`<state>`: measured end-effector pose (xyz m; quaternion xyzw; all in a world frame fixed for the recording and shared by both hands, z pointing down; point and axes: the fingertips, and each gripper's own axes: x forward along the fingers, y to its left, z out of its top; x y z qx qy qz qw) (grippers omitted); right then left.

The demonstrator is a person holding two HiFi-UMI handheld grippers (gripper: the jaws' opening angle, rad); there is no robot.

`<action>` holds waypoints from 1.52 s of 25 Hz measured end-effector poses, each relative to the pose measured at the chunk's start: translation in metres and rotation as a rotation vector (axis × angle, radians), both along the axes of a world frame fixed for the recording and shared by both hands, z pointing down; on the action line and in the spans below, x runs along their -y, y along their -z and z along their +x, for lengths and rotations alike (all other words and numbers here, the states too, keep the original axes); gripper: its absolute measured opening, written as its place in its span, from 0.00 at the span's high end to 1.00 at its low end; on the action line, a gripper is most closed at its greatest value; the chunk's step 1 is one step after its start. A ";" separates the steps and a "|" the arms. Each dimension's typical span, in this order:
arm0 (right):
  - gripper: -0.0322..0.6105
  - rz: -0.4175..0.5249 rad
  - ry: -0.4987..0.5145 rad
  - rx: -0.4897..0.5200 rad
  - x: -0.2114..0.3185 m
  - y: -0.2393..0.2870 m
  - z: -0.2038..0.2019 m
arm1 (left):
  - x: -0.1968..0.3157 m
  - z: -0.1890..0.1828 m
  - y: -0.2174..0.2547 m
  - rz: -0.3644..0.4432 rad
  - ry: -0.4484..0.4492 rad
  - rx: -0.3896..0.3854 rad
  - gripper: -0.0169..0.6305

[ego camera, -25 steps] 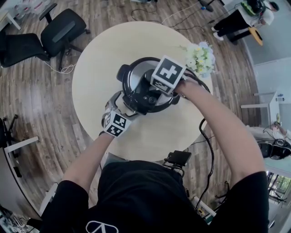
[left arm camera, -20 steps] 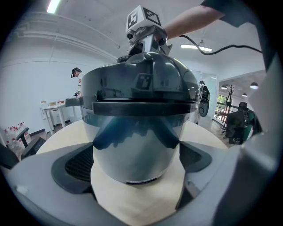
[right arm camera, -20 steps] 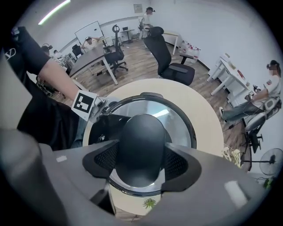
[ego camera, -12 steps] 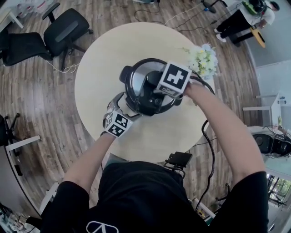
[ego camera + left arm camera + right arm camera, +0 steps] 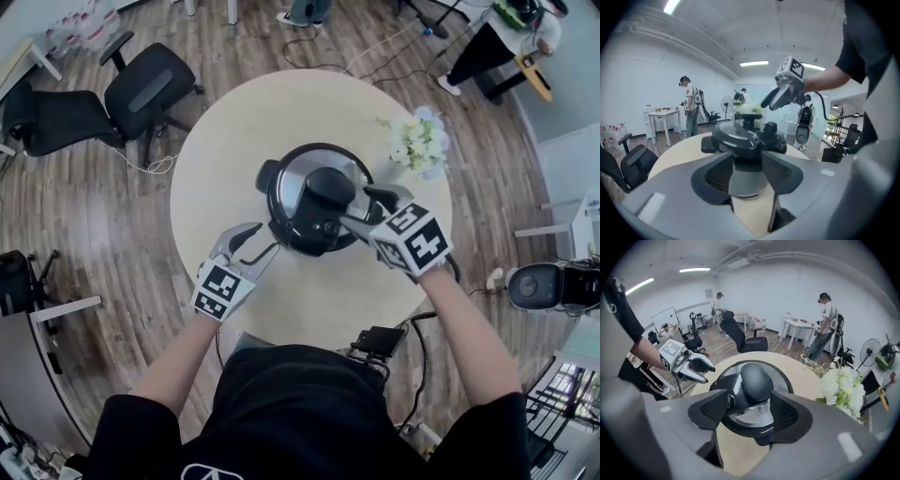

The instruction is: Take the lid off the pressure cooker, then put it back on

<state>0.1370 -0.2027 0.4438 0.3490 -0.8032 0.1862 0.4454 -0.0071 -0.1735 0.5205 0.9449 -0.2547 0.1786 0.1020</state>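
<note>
1. This is an open office or lab workroom, with a wood-plank floor (image 5: 94,225), plain white walls and long strip lights (image 5: 753,63) on the ceiling.
2. 2 black swivel chairs (image 5: 150,89) stand near a round, pale bench (image 5: 281,122).
3. Loose cables (image 5: 380,45) trail across the floor.
4. A white desk (image 5: 799,325), a whiteboard (image 5: 664,317) and a standing fan (image 5: 871,353) sit near the walls.
5. Other people (image 5: 827,326) stand about, wearing gear on the head and back.

No readable text, no labels or brands, no numbers or signs
</note>
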 end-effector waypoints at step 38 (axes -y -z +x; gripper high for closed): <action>0.94 0.701 -0.545 0.402 -0.133 0.046 0.027 | -0.041 0.010 0.164 0.291 0.176 -0.207 0.97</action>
